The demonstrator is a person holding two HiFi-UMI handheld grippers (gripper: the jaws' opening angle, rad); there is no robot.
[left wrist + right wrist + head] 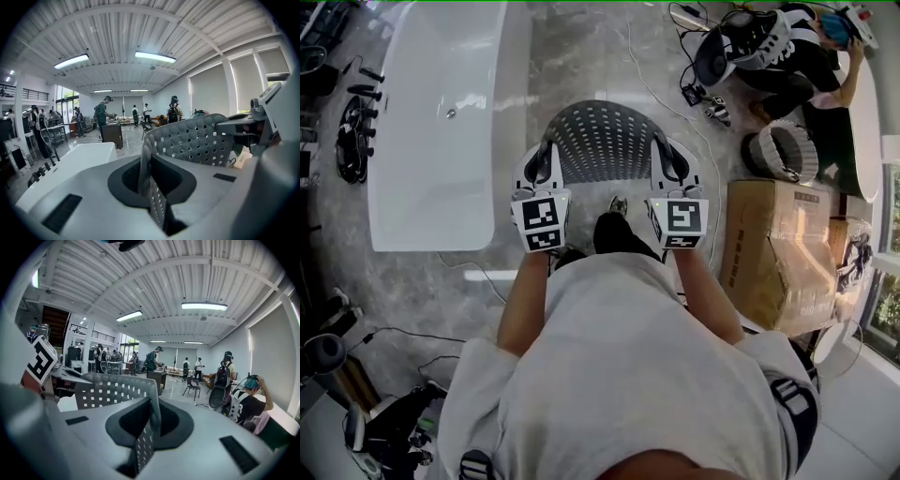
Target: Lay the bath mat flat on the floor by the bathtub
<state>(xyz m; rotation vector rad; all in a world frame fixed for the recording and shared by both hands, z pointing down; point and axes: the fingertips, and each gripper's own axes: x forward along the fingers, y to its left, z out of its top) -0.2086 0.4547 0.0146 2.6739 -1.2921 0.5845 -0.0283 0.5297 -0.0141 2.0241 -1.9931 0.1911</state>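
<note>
The bath mat (602, 141) is a grey rubber sheet full of small holes. It hangs stretched in the air between my two grippers, above the marble floor. My left gripper (546, 161) is shut on the mat's left edge and my right gripper (667, 157) is shut on its right edge. In the left gripper view the mat (199, 138) runs off to the right from the jaws (151, 190). In the right gripper view the mat (110, 392) runs left from the jaws (146, 434). The white bathtub (441, 112) stands to the left of the mat.
A cardboard box (778, 253) and a round basket (783, 150) stand at the right. A person (792, 52) crouches at the top right, with cables (661, 94) across the floor nearby. Black gear (352, 127) lies left of the tub. Several people stand far off.
</note>
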